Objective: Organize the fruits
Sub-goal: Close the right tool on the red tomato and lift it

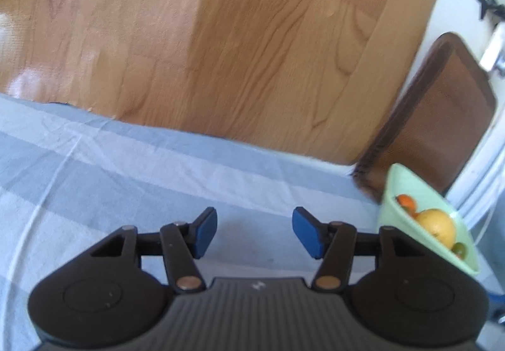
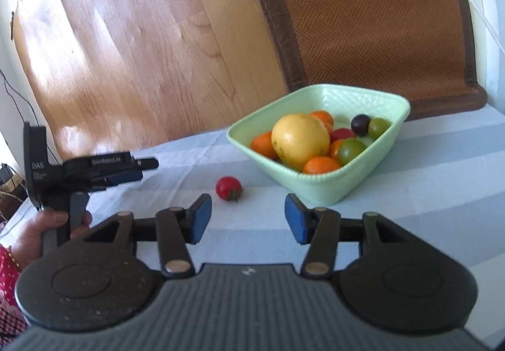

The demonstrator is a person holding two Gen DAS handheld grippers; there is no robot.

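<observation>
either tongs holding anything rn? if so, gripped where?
Nothing held. Left tongs and right tongs both stand open and empty; the small red tomato lies loose on the striped blue tablecloth.

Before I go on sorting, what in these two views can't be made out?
- Bowl bottom, right wrist view: hidden under the big yellow fruit and the oranges.
- Same bowl, left wrist view: pushed to the right edge, blurred; only a few fruits show.
- Red tomato: in the right wrist view only, so its far side is unseen.
- Left gripper, right wrist view: side-on, fingers overlap.
- Cloth-covered table: near part hidden by the gripper body.
</observation>
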